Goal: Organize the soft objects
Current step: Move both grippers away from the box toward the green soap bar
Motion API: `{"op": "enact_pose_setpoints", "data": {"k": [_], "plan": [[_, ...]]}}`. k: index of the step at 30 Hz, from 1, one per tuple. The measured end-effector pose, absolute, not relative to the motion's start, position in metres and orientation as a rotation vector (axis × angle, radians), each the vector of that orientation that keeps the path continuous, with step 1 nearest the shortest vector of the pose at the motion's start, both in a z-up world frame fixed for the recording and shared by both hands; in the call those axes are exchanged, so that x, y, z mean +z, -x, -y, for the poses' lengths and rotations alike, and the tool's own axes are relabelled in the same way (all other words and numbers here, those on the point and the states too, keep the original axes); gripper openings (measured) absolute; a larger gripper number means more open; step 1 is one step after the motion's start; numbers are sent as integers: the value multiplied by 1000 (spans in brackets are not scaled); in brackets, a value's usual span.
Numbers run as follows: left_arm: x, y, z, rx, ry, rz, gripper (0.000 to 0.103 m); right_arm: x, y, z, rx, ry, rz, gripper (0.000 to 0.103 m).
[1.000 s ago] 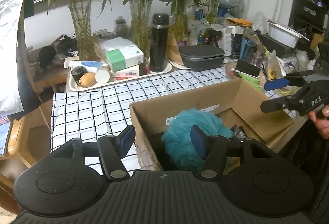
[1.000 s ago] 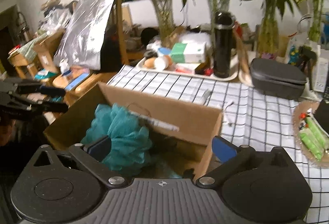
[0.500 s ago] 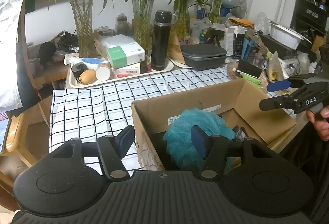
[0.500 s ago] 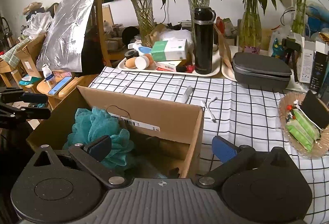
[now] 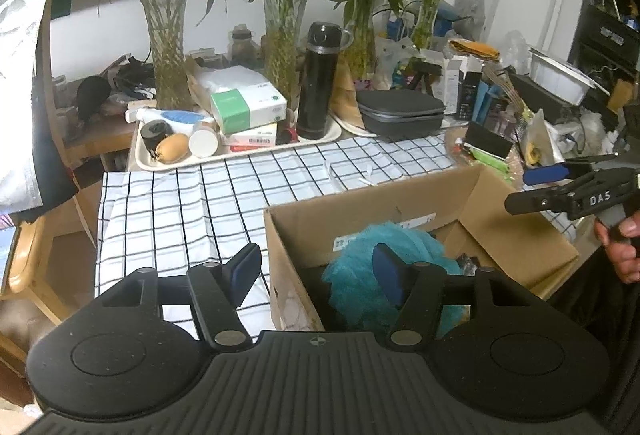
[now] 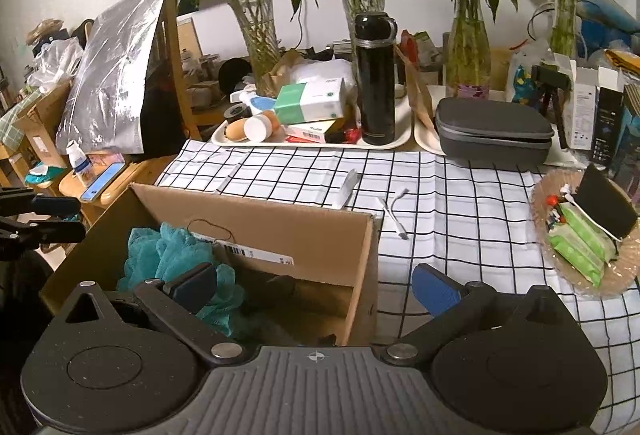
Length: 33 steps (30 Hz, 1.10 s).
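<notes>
Left wrist view: the left gripper [image 5: 316, 267] gapes empty over the cardboard box [image 5: 472, 191], likely lining up on the teal bath pouf [image 5: 360, 271]; the right gripper [image 6: 314, 285] straddles the box wall, wide, holding nothing.

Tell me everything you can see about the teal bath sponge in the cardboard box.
The bath sponge is a puffy ball of gathered teal mesh, soft and ruffled in look. It sits inside the open cardboard box, at the end nearer the left gripper, against the wall with the barcode label. Dark items lie beside it in the box, too dim to identify. Neither gripper holds it: both sets of jaws stand open in front of it, nothing between the pads.
</notes>
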State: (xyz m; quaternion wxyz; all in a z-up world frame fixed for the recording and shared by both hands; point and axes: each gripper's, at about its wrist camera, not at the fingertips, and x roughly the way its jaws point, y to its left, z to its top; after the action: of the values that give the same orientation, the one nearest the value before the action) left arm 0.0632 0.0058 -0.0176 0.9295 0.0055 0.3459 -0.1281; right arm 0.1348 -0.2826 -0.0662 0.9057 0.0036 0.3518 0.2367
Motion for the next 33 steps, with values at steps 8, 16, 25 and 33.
{"op": "enact_pose_setpoints", "data": {"k": [8, 16, 25, 33], "plan": [[16, -74, -4, -252, -42, -691, 61, -62, -138, 283, 474, -25, -702, 103], [42, -96, -6, -287, -51, -695, 61, -59, -140, 282, 466, -40, -691, 103], [47, -113, -9, -310, -60, -705, 61, -63, -141, 300, 423, -65, -695, 103], [26, -131, -6, -330, -24, -708, 61, -68, -143, 310, 382, -39, -699, 103]]}}
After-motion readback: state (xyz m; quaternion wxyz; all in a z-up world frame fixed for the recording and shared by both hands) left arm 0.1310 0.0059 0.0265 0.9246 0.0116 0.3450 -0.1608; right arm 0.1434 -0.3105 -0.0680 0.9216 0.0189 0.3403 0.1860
